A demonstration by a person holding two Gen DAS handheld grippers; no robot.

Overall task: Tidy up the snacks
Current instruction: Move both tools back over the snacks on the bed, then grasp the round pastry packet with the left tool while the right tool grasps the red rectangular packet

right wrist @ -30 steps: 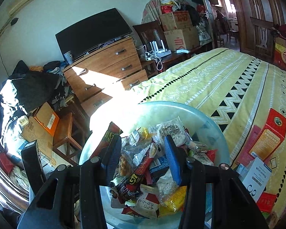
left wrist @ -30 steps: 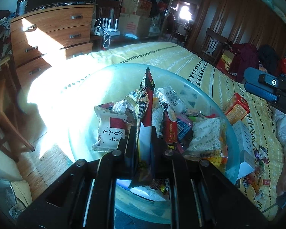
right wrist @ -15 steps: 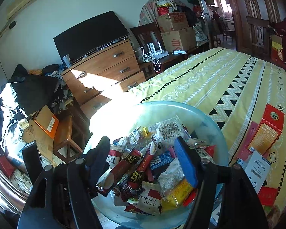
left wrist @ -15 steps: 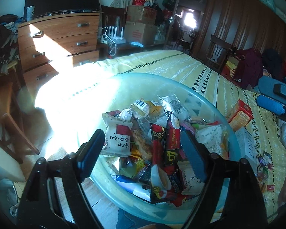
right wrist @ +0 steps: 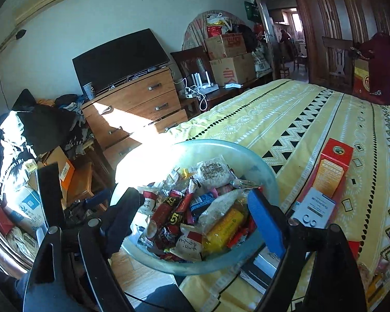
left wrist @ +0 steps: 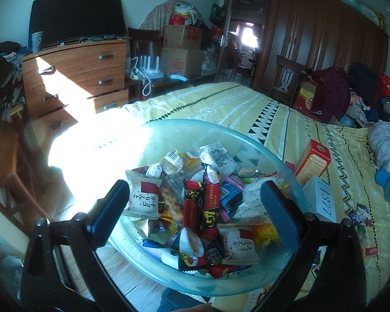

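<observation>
At the near edge of the bed [left wrist: 247,109], a clear blue-tinted bowl [left wrist: 153,257] sits partly overhanging the floor, and it holds the snacks [left wrist: 200,202] in 1 loose heap, which looks like the collecting point for the task. Wrapped packets lie every way up, so they seem dropped in rather than arranged.

The left hand-held gripper [left wrist: 197,213] hangs over the heap with its jaws opening wide; packets lie below and between them, but the pads press on nothing. The right hand-held gripper [right wrist: 197,221] is likewise opening over the bowl [right wrist: 262,171], empty, its fingers straddling the pile.

Counted in the left view: 2 white packets with a red square and Japanese script, 1 at 9 o'clock of the heap and 1 at 5 o'clock; 2 red-and-black sticks standing side by side at the centre; 1 pale rice-cake packet [left wrist: 218,156] at 12 o'clock. The rest overlap too much to count.

At 3 o'clock of the bowl, on the bedspread, lie 1 orange-red box [left wrist: 313,163] and 1 white box [left wrist: 322,197], probably left out because they are too large for the bowl. Small wrappers are scattered further right; their number I cannot tell.
</observation>
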